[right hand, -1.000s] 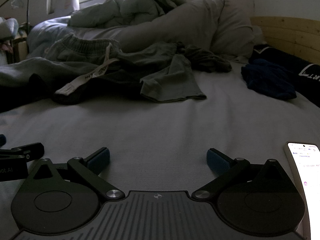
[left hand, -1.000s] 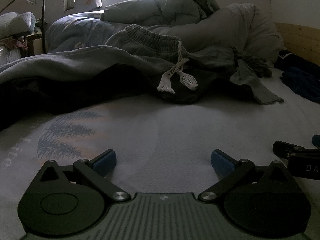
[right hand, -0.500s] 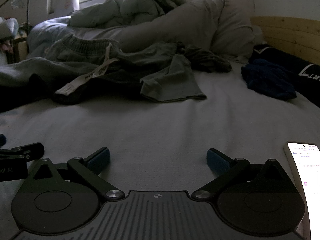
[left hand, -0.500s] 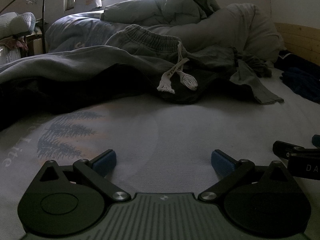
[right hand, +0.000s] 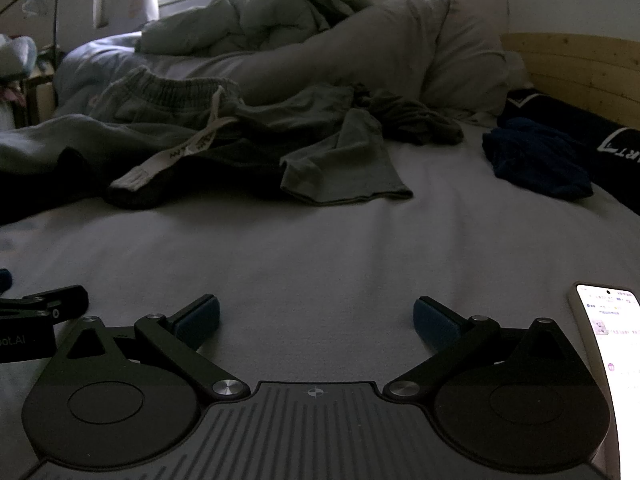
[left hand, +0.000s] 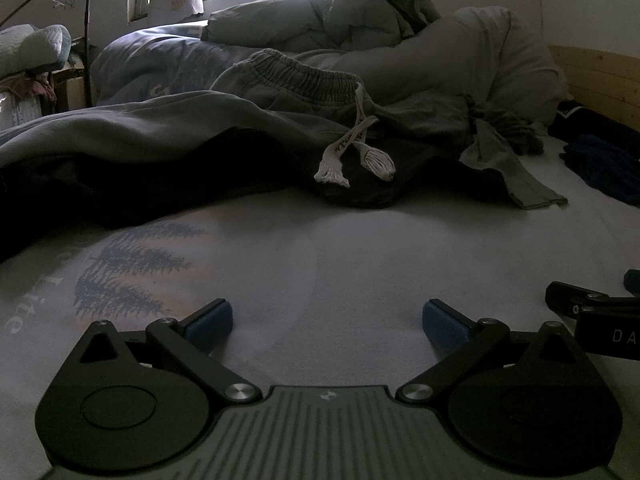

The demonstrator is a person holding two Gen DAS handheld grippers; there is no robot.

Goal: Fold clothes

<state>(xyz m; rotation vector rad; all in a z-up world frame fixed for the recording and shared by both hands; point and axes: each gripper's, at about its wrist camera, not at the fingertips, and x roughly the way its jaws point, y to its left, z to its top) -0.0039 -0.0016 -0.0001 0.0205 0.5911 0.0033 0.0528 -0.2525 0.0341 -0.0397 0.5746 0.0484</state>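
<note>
A heap of grey clothes lies across the bed ahead of both grippers. Grey sweatpants (left hand: 296, 80) with a white drawstring (left hand: 352, 152) lie on top; they also show in the right wrist view (right hand: 168, 96). A grey shirt piece (right hand: 348, 164) spreads toward the right. My left gripper (left hand: 326, 320) rests low on the sheet, open and empty. My right gripper (right hand: 316, 316) rests beside it, open and empty. Both are well short of the clothes.
A lit phone (right hand: 604, 344) lies on the sheet at my right gripper's right. Dark blue clothes (right hand: 536, 160) lie by the wooden headboard (right hand: 580, 68). A duvet (left hand: 320, 20) and pillow (right hand: 400, 48) are piled behind. The sheet has a tree print (left hand: 132, 264).
</note>
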